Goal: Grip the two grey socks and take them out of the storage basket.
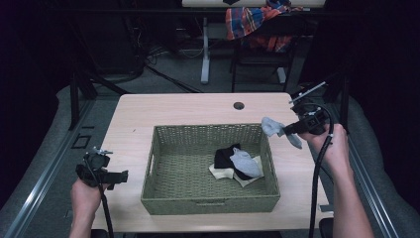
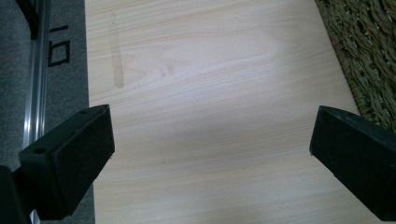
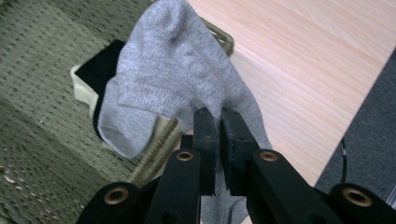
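We see a grey sock [image 1: 274,128] pinched in the right tool [image 1: 292,129], hanging over the basket's [image 1: 208,204] right rim near its far right corner. In the right gripper view the sock [image 3: 182,79] drapes forward past the clenched jaws, with the rim just below it and bare table [image 3: 308,60] to the right. Inside the basket lie a second grey sock [image 1: 246,162], a black one [image 1: 227,157] and a cream one [image 1: 223,173], bunched right of centre; the basket's left half is open. The left tool [image 1: 116,177] hovers at the table's near left edge, its jaws released and wide apart over bare wood [image 2: 210,116], the basket wall [image 2: 369,51] off to one side.
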A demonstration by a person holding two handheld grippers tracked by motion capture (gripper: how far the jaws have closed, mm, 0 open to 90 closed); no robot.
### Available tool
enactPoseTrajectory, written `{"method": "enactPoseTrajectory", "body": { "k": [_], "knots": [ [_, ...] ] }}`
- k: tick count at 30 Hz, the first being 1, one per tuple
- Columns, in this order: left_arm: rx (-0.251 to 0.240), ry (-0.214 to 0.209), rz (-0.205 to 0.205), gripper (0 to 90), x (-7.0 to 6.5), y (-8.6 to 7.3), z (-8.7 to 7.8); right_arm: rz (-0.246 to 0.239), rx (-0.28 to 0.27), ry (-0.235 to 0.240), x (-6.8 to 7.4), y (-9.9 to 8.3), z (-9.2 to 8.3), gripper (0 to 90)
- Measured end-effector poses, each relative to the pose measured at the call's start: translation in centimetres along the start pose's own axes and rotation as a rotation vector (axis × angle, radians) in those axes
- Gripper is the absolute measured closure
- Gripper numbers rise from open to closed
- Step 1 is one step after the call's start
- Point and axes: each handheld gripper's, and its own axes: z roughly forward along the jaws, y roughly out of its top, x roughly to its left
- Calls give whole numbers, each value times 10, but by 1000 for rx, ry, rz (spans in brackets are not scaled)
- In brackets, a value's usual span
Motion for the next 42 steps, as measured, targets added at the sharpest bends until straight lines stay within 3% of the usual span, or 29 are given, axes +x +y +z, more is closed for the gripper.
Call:
{"method": "enactPoseTrajectory", "body": {
  "k": [12,20,24,36,42],
  "knots": [
    [-3,-2,-3,1,0,0,0,95,26,-39,-28,-19,3,859],
    [-3,-2,-3,1,0,0,0,132,46,-58,-40,-27,11,859],
    [-3,-2,-3,1,0,0,0,139,80,-75,-46,-30,16,859],
    [-2,-3,-3,1,0,0,0,168,156,-79,-55,-37,50,859],
    [-2,-2,-7,1,0,0,0,173,211,-60,-59,-43,79,859]
  ]
}}
